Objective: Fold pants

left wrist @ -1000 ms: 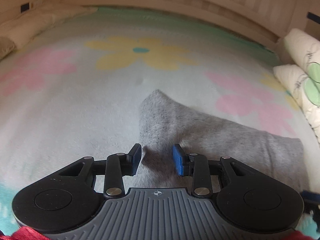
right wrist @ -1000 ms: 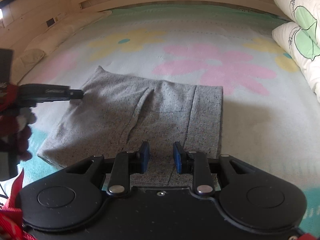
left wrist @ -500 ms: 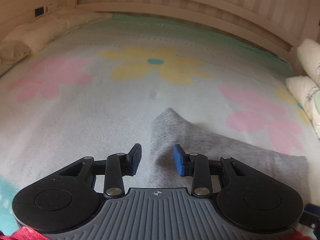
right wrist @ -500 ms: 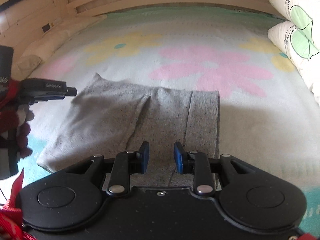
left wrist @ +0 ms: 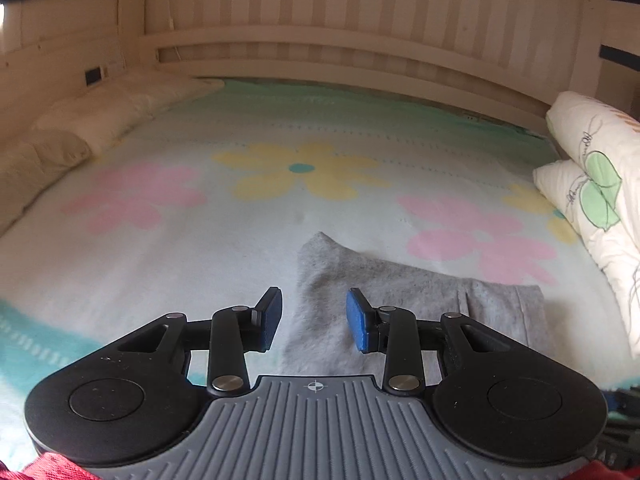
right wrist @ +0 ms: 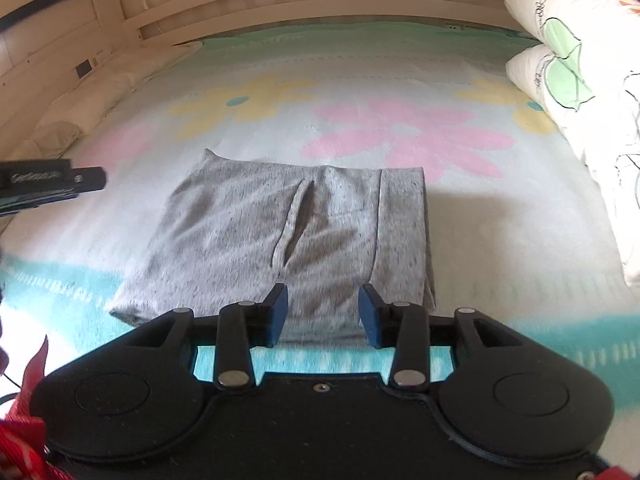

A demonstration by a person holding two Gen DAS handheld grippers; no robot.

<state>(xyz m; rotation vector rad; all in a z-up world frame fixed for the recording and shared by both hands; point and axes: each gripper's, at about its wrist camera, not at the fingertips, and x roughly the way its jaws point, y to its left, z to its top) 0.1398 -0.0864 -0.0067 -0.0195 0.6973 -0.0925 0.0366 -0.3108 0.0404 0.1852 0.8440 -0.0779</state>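
Observation:
The grey pants (right wrist: 288, 240) lie folded in a compact rectangle on the flowered blanket (right wrist: 360, 92), with a pocket slit facing up. In the left wrist view the pants (left wrist: 384, 292) lie just beyond and to the right of my left gripper (left wrist: 314, 318), which is open and empty above their left edge. My right gripper (right wrist: 322, 314) is open and empty, held over the near edge of the pants. The left gripper's tip (right wrist: 52, 182) shows at the left edge of the right wrist view, off the pants.
Two white pillows with green prints (left wrist: 592, 184) lie at the right. Cream cushions (left wrist: 60, 140) line the left side. A slatted wooden bed frame (left wrist: 340, 52) runs along the back.
Both grippers have pulled back and up from the pants and opened a little wider. The pants have stayed folded on the blanket.

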